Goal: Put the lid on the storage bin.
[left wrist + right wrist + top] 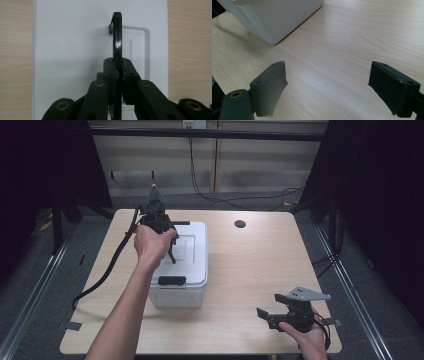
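The black carrying handle [117, 37] of the white lidded box [190, 270] is pinched between the pads of the left gripper [170, 251], as is seen in the left gripper view, where the thin black bar is clamped on edge between the two jaws and runs straight ahead of them, away from the camera, to its pivot on the lid. The handle's long axis is thus lined up with the gripper's own reach, and the recess in the lid [140, 47] into which it folds lies just to one side of it, below the jaws. In the high view the left gripper is held directly above the far half of the box, pointed down at the lid, with the left hand [150, 244] wrapped round its body and the forearm stretched forward over the near edge of the box. The box itself is set on the wooden table [250, 270], beneath this gripper and well apart from the other one. The right gripper [270, 312] is kept low over the table's near right corner, its jaws spread wide with nothing but bare wood between them; the box's corner lies ahead of it and to its left. The left hand is judged far the nearer, so any lift would fall to it
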